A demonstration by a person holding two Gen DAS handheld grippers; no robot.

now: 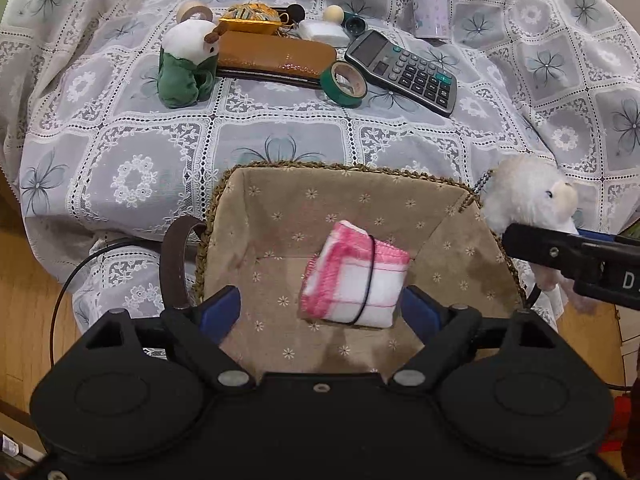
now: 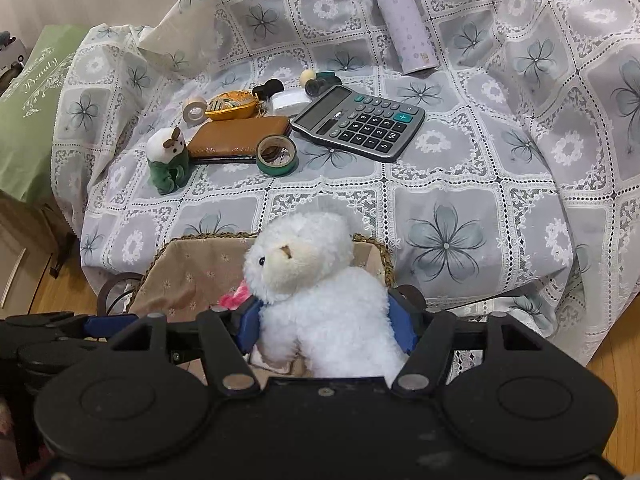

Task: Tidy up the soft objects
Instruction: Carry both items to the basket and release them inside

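The folded cloth (image 1: 354,274) — pink-and-white check, bound by a thin black band — sits in the lined basket (image 1: 256,216), between the fingers of the left gripper (image 1: 320,308). That gripper's fingers stand apart: the left pad is well clear of the cloth, the right pad looks just beside its edge, and nothing seems pinched. The right gripper (image 2: 326,322) is clamped on the white plush (image 2: 320,292) across its body, holding it at the basket's near right rim, head up and facing the surface.

Both things should be light and yielding. The plush will squash under the pads, so a hold across the thick of the body is likely surest; its fleece gives good friction. The cloth is limp but the band keeps it in a block — take it across the folded stack, not by a loose corner. The green-and-white plush (image 1: 186,66) still stands on the surface beside the brown case (image 1: 276,56), and would probably take a grip round its middle.

Hard to judge: whether the cloth rests on the basket floor or hangs just above it, and the white plush's underside and legs, which the gripper body hides. The basket's near wall is cut off in both views.
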